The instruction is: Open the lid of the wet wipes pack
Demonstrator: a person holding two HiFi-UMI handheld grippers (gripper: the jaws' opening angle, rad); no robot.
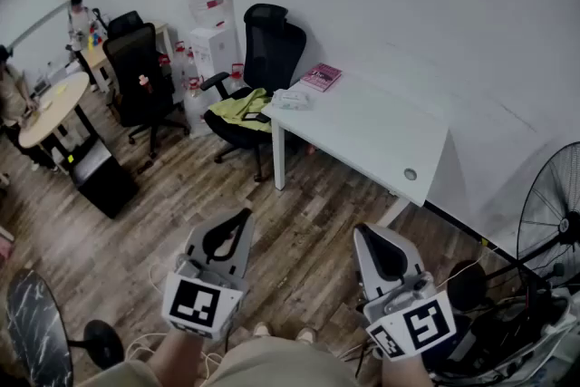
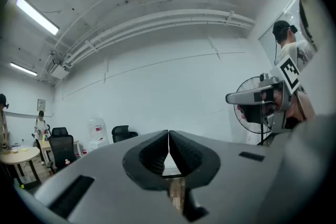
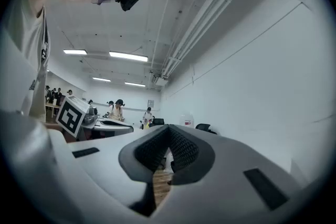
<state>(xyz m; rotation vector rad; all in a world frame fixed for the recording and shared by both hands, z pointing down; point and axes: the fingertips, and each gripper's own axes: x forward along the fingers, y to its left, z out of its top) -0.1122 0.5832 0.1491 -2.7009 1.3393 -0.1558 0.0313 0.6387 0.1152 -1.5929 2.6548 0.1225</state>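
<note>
2 clenched, empty: left gripper (image 1: 246, 213), right gripper (image 1: 360, 230); wipes pack (image 1: 292, 99) on white table (image 1: 381, 140), well apart.

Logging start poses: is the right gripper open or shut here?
Shut and empty. In the right gripper view, the right gripper has its jaws touching at the tips, with nothing between them.

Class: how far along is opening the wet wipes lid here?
Done: nothing yet. In hand: nothing; left tongs and right tongs are both shut and empty, held over the floor short of the white table. Left: reach the table, where a pink pack and a pale pack lie, and lift the lid.
</note>
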